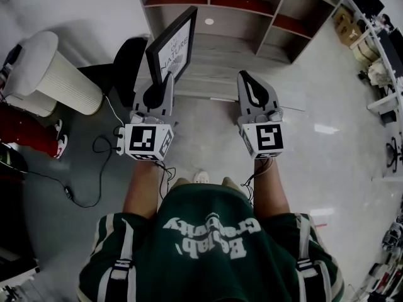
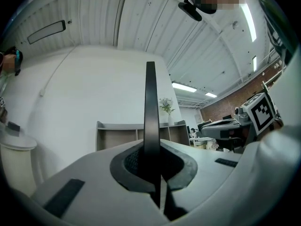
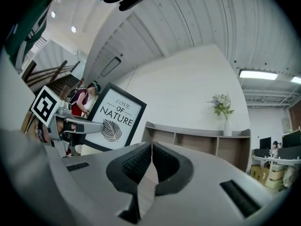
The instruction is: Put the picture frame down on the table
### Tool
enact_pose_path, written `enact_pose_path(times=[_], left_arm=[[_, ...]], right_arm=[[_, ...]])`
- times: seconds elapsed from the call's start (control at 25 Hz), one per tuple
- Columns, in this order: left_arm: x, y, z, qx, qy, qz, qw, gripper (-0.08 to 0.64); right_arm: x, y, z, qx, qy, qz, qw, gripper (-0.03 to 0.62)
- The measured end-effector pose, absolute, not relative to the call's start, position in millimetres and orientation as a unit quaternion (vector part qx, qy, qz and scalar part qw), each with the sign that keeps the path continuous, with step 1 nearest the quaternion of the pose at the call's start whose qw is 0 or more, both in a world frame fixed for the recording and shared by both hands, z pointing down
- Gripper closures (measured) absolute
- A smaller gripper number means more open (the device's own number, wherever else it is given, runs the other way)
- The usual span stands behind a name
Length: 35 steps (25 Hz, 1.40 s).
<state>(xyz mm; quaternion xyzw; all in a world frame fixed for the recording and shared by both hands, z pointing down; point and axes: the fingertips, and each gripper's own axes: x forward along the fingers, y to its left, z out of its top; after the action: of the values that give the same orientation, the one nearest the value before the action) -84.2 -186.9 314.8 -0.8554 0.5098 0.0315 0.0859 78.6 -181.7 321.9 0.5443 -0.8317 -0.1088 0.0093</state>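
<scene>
A black picture frame [image 1: 172, 44] with a white print reading "LOVE OF NATURE" and a leaf is held upright in the air by my left gripper [image 1: 157, 93], which is shut on its lower edge. In the left gripper view the picture frame [image 2: 150, 112] shows edge-on as a thin black bar between the jaws. The right gripper view shows the picture frame [image 3: 115, 119] at its left, with the left gripper [image 3: 70, 124] clamped on its side. My right gripper [image 1: 254, 92] is shut and empty, level with the left one and about a hand's width to its right.
A low wooden shelf unit [image 1: 252, 17] stands ahead of me, with a vase of flowers [image 3: 222, 108] on its top. A white ribbed cylinder [image 1: 53, 74] and a black chair [image 1: 126, 58] stand at left. Cables [image 1: 94, 168] lie on the floor. Desks and boxes [image 1: 371, 36] line the right side.
</scene>
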Motion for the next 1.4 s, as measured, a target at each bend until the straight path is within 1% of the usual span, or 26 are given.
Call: enact_pose_path(times=[0.96, 1.16, 1.32, 1.4], left_arm=[[-85.7, -178.2, 322.1, -0.848, 0.525, 0.023, 0.067, 0.534], [-87.4, -185.6, 321.7, -0.845, 0.530, 0.031, 0.067, 0.534], [-84.0, -187.0, 324.5, -0.847, 0.528, 0.042, 0.050, 0.534], [-82.1, -188.2, 325.2, -0.846, 0.529, 0.046, 0.045, 0.534]], right_arm=[[74.4, -179.5, 323.9, 0.524, -0.846, -0.101, 0.015, 0.557], [71.2, -186.0, 317.5, 0.514, -0.850, -0.118, 0.017, 0.557], [77.1, -189.0, 316.1, 0.520, -0.846, -0.114, 0.029, 0.557], [78.1, -190.8, 312.5, 0.516, -0.847, -0.122, 0.022, 0.557]])
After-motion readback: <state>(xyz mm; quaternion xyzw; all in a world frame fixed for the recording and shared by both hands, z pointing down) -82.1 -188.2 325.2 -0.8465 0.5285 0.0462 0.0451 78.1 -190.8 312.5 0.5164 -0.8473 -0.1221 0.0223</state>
